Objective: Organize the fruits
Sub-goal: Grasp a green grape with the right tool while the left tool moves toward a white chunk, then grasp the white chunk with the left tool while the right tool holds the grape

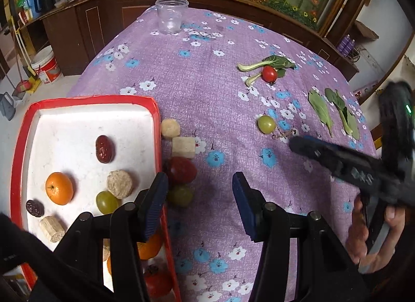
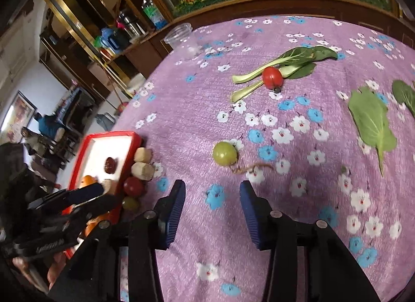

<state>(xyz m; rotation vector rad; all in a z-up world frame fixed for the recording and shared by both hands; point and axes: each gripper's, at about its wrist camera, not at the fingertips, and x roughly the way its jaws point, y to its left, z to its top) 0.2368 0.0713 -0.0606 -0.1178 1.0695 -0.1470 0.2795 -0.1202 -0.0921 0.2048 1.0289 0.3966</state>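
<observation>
Right wrist view: the right hand-held gripper hangs with its jaws apart and nothing between them, just short of the small round green grape on the purple flowered tabletop. That grape looks liable to roll if a pad nudges it off-centre. The left hand-held gripper, also apart and empty, straddles the right rim of the red-edged white tray; lowering there could knock the red tomato beside it. A wooden cabinet stands beyond the far edge.
</observation>
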